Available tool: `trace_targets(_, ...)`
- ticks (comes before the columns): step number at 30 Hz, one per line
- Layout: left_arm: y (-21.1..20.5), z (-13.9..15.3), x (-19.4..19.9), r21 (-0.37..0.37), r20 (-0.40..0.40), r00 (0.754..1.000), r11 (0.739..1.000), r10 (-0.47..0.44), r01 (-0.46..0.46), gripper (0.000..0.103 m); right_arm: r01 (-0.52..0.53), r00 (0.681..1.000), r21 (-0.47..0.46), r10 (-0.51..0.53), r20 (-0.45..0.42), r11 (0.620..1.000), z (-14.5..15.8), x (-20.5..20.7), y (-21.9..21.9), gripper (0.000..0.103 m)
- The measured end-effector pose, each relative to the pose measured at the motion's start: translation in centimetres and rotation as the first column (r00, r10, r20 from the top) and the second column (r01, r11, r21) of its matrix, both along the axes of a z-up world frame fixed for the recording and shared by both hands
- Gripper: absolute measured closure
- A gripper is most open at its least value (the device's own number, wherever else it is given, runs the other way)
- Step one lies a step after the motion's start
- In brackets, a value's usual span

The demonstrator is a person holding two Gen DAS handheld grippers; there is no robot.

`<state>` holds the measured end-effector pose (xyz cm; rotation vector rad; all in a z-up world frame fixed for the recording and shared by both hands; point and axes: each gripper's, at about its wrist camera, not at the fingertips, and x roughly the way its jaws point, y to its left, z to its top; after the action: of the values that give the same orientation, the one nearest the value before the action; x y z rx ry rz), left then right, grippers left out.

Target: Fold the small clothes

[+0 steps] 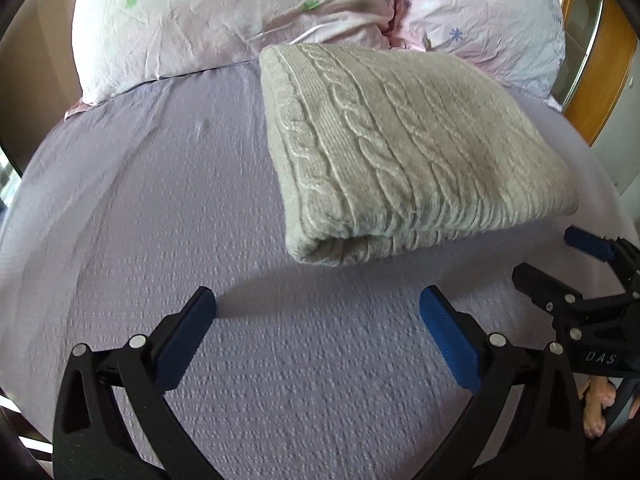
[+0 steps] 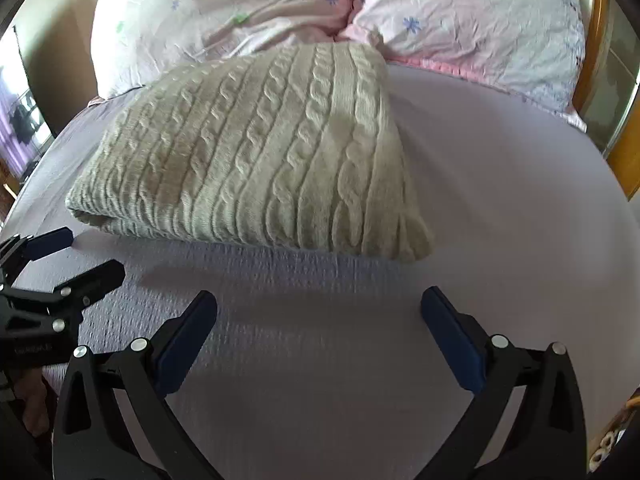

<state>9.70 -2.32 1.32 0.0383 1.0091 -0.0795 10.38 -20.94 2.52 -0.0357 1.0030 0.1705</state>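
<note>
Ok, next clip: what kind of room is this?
Most likely a bedroom. A folded knit sweater lies on a lilac bedsheet, two floral pillows sit at the far end, and a wooden frame edges the bed. Both grippers are open, holding nothing.

Soft daylight, shadow under sweater (image 1: 400, 152), fisheye warp at edges, slight blur
</note>
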Motion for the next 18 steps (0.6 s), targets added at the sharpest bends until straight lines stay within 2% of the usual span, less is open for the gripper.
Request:
trace_targets(2, -0.22, -0.11, 0.03, 0.017, -0.001, 1.0, 1.0, 0.001, -0.001, 0.002, 0.003, 1.0, -0.018, -0.003, 0.0, 1.0, -0.13, -0.15, 0.4, 0.001)
trace_targets(18, -0.17, -0.04, -0.17, 0.018, -0.01, 1.0, 1.0, 0.017, -0.017, 0.002, -0.001, 1.0, -0.022, 0.001, 0.0, 1.0, -0.1, -0.16, 0.45, 0.001)
